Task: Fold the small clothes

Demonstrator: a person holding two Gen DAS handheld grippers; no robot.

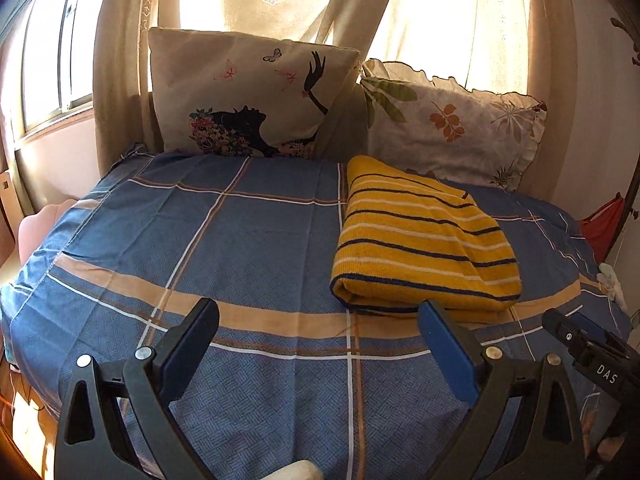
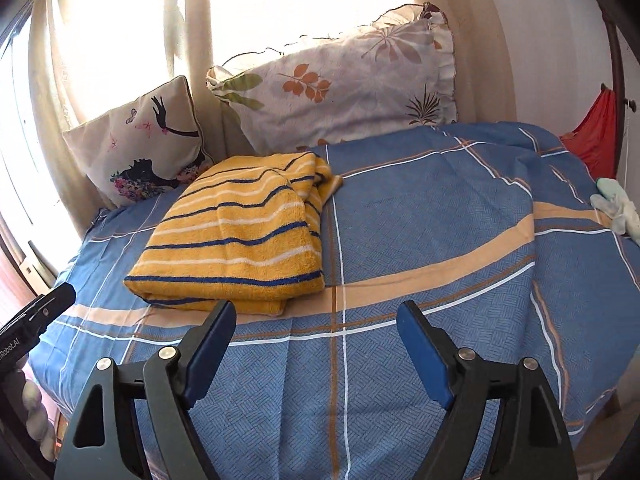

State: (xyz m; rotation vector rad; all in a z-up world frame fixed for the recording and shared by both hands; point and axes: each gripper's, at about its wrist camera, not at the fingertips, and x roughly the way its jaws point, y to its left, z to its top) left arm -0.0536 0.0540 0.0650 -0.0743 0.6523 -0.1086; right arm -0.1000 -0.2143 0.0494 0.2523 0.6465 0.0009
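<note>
A yellow garment with blue and white stripes (image 1: 424,240) lies folded into a thick rectangle on the blue checked bedsheet (image 1: 256,240). It also shows in the right wrist view (image 2: 240,236), left of centre. My left gripper (image 1: 318,316) is open and empty, hovering above the sheet just in front of and left of the garment's near edge. My right gripper (image 2: 316,316) is open and empty, just in front of and right of the garment. The right gripper's tip shows at the left view's right edge (image 1: 560,322).
Two pillows lean against the curtains at the head of the bed: one with a black silhouette print (image 1: 248,96) and one with a leaf print (image 1: 452,128). A red cloth (image 2: 596,140) hangs at the right, and a pale green cloth (image 2: 614,204) lies at the bed's right edge.
</note>
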